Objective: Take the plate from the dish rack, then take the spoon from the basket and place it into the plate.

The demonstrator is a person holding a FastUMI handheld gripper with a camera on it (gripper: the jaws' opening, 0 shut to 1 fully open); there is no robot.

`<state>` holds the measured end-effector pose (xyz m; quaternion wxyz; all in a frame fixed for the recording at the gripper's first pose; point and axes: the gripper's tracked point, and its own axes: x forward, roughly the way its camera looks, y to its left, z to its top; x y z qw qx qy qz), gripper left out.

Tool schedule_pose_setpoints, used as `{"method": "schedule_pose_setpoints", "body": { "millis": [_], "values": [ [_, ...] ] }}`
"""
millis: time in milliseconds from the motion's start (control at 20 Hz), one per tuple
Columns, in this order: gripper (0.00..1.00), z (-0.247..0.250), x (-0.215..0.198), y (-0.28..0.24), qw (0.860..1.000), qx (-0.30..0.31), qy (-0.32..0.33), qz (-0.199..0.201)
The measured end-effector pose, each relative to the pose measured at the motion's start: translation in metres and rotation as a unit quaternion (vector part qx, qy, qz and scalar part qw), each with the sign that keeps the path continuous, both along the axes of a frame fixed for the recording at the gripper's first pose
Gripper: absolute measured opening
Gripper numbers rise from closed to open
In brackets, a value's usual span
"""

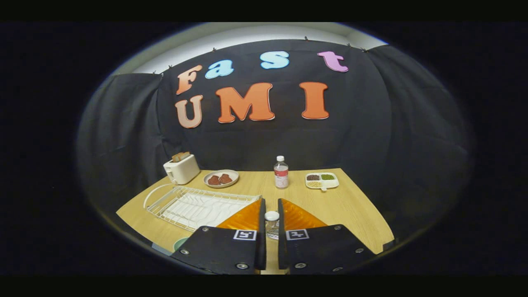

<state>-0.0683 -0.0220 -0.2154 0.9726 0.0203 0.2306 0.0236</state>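
White-capped jar [272, 222] half-hidden between nearly closed gripper [271, 214] jaws.

I am in a small test booth made to look like a kitchen. Black cloth [123, 123] hangs all around a wooden table [350, 206], and on it sit a toaster [181, 168], a dish rack [194, 204] and a water bottle [281, 172].

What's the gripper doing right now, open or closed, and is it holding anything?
Gripper: nearly closed, narrow gap; a small jar sits between the fingers, but a grip cannot be told.
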Motion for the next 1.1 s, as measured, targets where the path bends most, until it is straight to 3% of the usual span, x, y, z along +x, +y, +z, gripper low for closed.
{"method": "schedule_pose_setpoints", "body": {
  "millis": [500,800,1100],
  "values": [
    [0.11,0.012,-0.037,0.061,0.996,0.029,0.016,0.087],
    [0.12,0.0,-0.052,0.097,0.989,0.07,0.033,0.128],
    [0.11,-0.035,-0.062,0.12,0.984,0.072,0.058,0.155]
  ]
}}
